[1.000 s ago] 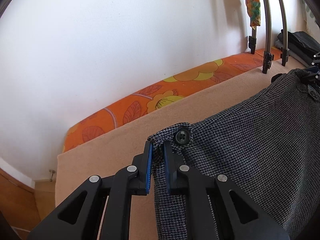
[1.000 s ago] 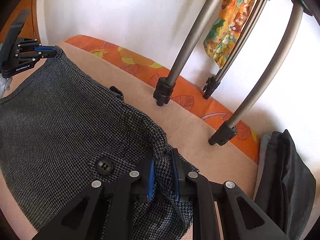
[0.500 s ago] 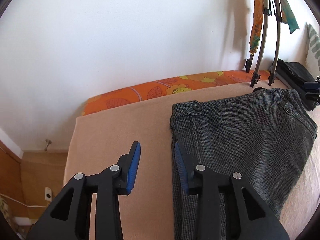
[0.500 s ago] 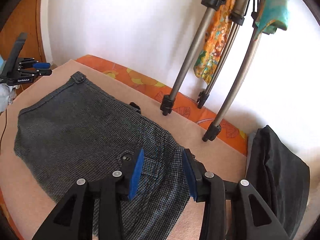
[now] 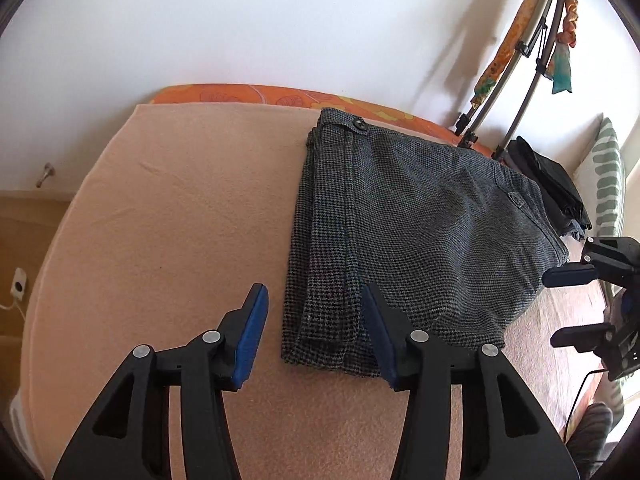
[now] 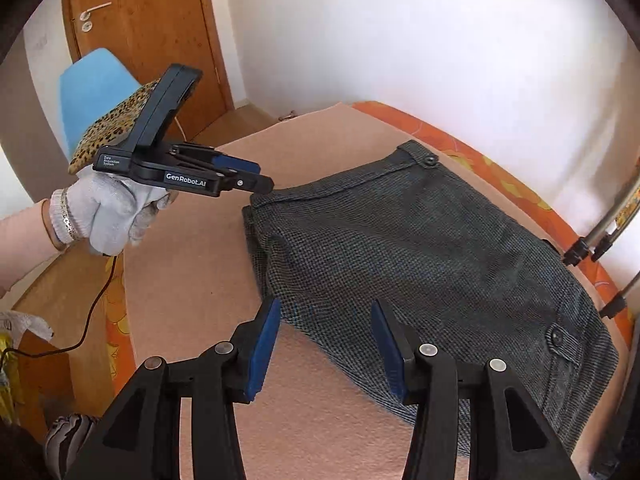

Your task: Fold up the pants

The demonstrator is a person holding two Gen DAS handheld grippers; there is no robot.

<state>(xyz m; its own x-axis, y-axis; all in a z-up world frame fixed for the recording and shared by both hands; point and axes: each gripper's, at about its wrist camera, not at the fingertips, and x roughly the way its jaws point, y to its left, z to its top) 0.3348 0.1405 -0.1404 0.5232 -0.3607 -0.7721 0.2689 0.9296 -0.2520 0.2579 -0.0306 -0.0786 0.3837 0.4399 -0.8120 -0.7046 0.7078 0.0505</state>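
Note:
Grey houndstooth pants (image 5: 420,220) lie folded flat on the peach blanket (image 5: 180,240), with the buttoned waistband at the far side. My left gripper (image 5: 314,308) hovers over their near left corner. Its jaws are opening and the blue pads touch nothing. The right wrist view shows the same pants (image 6: 400,248). There my right gripper (image 6: 326,320) hangs above their near edge, its jaws also opening with no cloth pinched. A white-gloved hand (image 6: 108,208) holds the left gripper (image 6: 256,178) just left of the pants. At the far right the right gripper (image 5: 580,300) shows beside the pants.
An orange floral mattress edge (image 5: 280,96) runs along the white wall. Metal rack legs (image 5: 516,92) with scarves stand at the back right, beside a dark clothes pile (image 5: 548,176) and a striped pillow (image 5: 608,176). At the left are a wooden door (image 6: 160,32) and a blue chair (image 6: 100,92).
Both grippers were shut on the waistband, then let go and opened. They pulled back toward the near side, and the pants now lie flat on the blanket.

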